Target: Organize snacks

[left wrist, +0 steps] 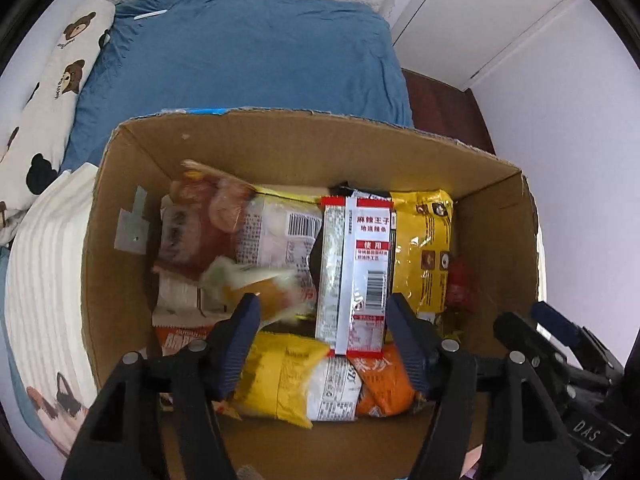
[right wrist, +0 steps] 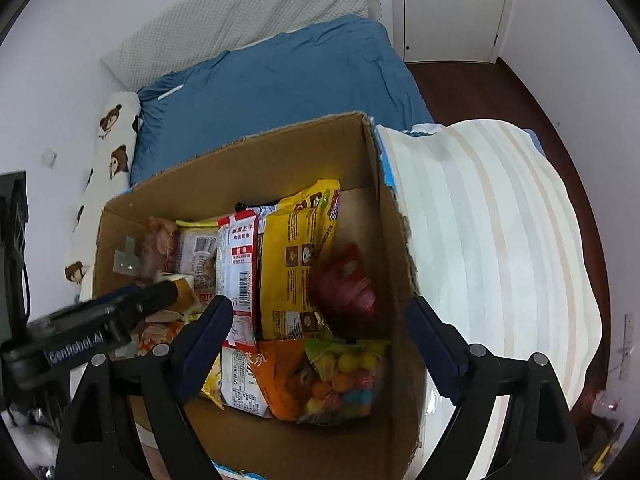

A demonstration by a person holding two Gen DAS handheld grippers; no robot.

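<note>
An open cardboard box (left wrist: 280,140) holds several snack packets. A red-and-white packet (left wrist: 356,272) stands in the middle, beside a yellow packet (left wrist: 424,248). A blurred small yellowish packet (left wrist: 248,280) is in the air just above my left gripper (left wrist: 320,316), which is open over the box. My right gripper (right wrist: 320,320) is open above the box's right side (right wrist: 394,240), over a red wrapper (right wrist: 348,280) and a bag of coloured candy balls (right wrist: 344,376). The red-and-white packet (right wrist: 240,264) also shows there.
The box sits on a bed with a blue sheet (left wrist: 240,52). A bear-print pillow (left wrist: 52,92) lies at the left. A white striped bag (right wrist: 492,240) lies right of the box. A white door (left wrist: 480,12) and dark wood floor (right wrist: 480,92) are beyond.
</note>
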